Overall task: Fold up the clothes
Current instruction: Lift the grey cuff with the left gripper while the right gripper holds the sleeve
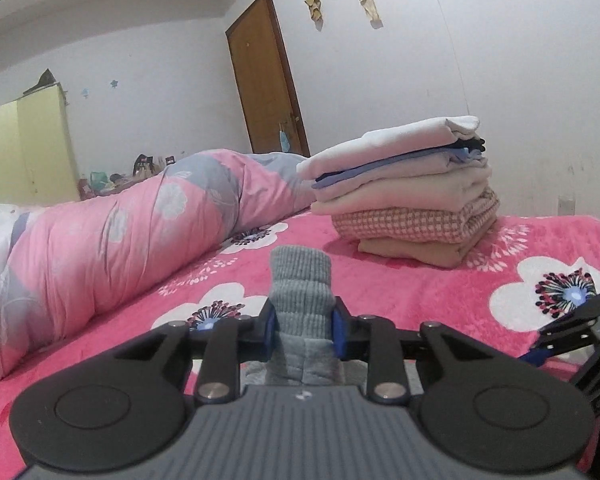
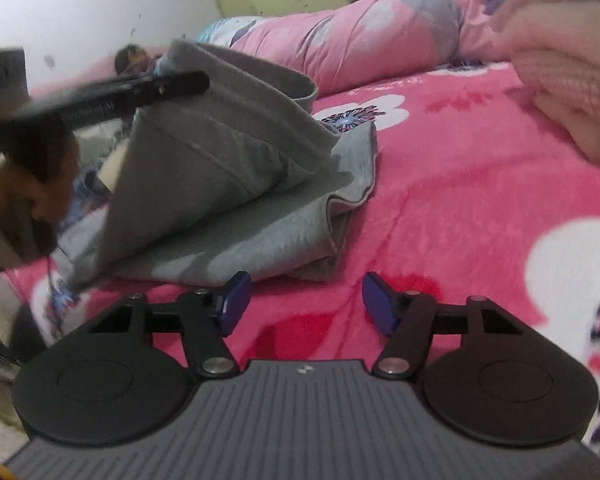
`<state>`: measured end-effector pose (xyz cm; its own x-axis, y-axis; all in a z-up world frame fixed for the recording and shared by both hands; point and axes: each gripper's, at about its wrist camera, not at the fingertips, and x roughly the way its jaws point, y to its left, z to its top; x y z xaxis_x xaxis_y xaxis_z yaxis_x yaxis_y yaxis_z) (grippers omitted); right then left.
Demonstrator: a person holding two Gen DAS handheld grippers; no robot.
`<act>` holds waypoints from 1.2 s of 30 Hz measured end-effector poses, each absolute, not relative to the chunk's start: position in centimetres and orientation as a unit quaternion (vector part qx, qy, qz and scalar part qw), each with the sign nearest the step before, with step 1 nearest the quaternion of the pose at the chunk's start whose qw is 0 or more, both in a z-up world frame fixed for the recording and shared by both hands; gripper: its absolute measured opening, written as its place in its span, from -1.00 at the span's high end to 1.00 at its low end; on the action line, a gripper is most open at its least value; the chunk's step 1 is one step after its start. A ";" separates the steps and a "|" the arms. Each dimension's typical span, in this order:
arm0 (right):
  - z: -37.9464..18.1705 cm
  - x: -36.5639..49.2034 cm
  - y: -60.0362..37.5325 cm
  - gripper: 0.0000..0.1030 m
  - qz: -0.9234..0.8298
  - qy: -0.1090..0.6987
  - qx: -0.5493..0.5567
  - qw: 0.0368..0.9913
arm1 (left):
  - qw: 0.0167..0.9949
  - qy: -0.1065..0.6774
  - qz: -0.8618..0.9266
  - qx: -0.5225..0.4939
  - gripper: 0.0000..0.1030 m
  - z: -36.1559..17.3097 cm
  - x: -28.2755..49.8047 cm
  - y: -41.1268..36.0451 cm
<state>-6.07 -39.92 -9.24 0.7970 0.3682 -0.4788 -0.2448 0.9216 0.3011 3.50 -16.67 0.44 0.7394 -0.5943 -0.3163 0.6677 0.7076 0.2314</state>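
Grey knit cotton garment [image 2: 220, 184] lay part-folded on the pink floral bed blanket [image 2: 460, 160], left tongs [image 1: 304, 330] clenched on its ribbed cuff to lift a layer over, right tongs [image 2: 304, 304] released just beside it.

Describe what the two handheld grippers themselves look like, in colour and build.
Both match: the left gripper and the right gripper each have a grey ribbed body bearing a small white mark, two round black discs, black linkage arms with silver pivot bolts, and blue finger pads. No cables show.
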 end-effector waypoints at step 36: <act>-9.7 -7.0 -38.1 -0.21 0.159 0.195 0.260 0.932 | 0.925 0.115 -0.339 0.131 0.45 0.6 4.8 -15.1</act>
